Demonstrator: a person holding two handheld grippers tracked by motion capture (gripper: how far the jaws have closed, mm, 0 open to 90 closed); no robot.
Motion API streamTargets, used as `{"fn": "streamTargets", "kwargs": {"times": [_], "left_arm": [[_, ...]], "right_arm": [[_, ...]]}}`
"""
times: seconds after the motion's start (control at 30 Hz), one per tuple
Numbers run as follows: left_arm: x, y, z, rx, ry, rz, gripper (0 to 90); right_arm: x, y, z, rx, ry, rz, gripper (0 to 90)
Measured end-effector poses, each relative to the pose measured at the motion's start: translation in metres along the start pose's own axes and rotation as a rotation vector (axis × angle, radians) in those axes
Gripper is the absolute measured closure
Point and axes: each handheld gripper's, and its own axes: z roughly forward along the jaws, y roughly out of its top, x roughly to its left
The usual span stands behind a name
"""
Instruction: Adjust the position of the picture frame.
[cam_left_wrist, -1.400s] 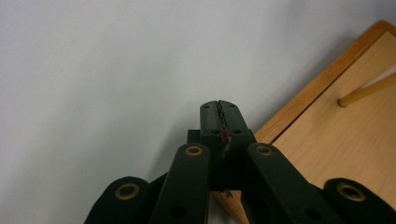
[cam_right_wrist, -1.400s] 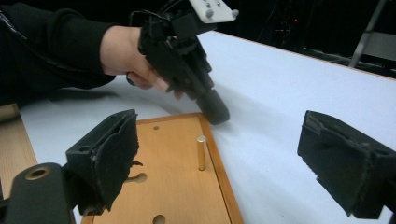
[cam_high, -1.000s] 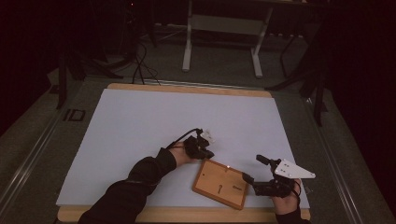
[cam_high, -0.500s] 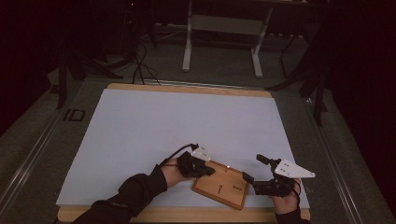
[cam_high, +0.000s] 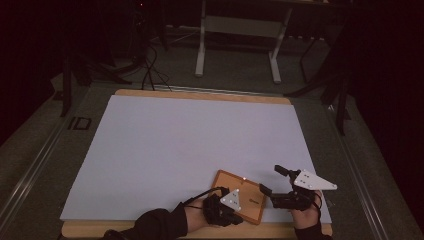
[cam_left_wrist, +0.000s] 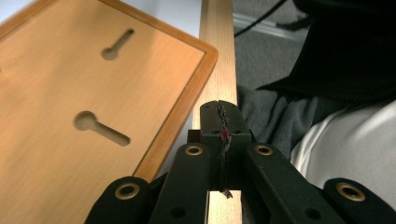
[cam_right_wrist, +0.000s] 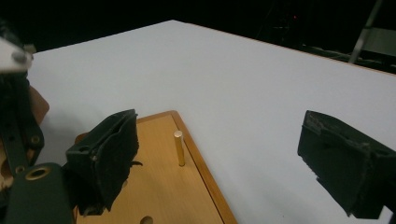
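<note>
High view: hand-held grippers (cam_high: 239, 212) flanking wooden board (cam_high: 250, 192)

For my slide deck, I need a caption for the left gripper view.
Shut left gripper poised beside the corner of a wooden board with keyhole slots, above the table's wooden edge.

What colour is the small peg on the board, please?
Brass-gold peg, best in the right gripper view.
</note>
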Motion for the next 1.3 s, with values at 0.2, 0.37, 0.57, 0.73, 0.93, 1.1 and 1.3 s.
{"fn": "streamTargets", "kwargs": {"times": [0.2, 0.37, 0.57, 0.73, 0.93, 1.1, 1.3], "left_arm": [[0.002, -0.003, 0.010, 0.031, 0.016, 0.010, 90.0], [0.005, -0.003, 0.013, 0.027, 0.017, 0.008, 90.0], [0.004, 0.000, 0.016, 0.019, 0.018, 0.021, 90.0], [0.007, 0.006, 0.019, 0.005, 0.024, 0.035, 90.0], [0.013, 0.012, 0.025, 0.001, 0.040, 0.041, 90.0], [0.019, 0.017, 0.027, 0.006, 0.051, 0.029, 90.0], [0.027, 0.021, 0.029, 0.000, 0.071, 0.016, 90.0]], "right_arm": [[-0.001, 0.000, -0.001, -0.002, -0.001, 0.004, 12.0], [-0.001, 0.000, -0.001, -0.002, -0.002, 0.005, 12.0], [-0.001, 0.000, -0.002, -0.005, -0.004, 0.003, 12.0], [-0.002, 0.000, -0.003, -0.007, -0.008, 0.004, 12.0], [-0.002, 0.001, -0.005, -0.010, -0.010, 0.006, 12.0], [-0.003, 0.001, -0.005, -0.011, -0.011, 0.003, 12.0], [-0.003, 0.001, -0.005, -0.012, -0.009, 0.003, 12.0]]}}
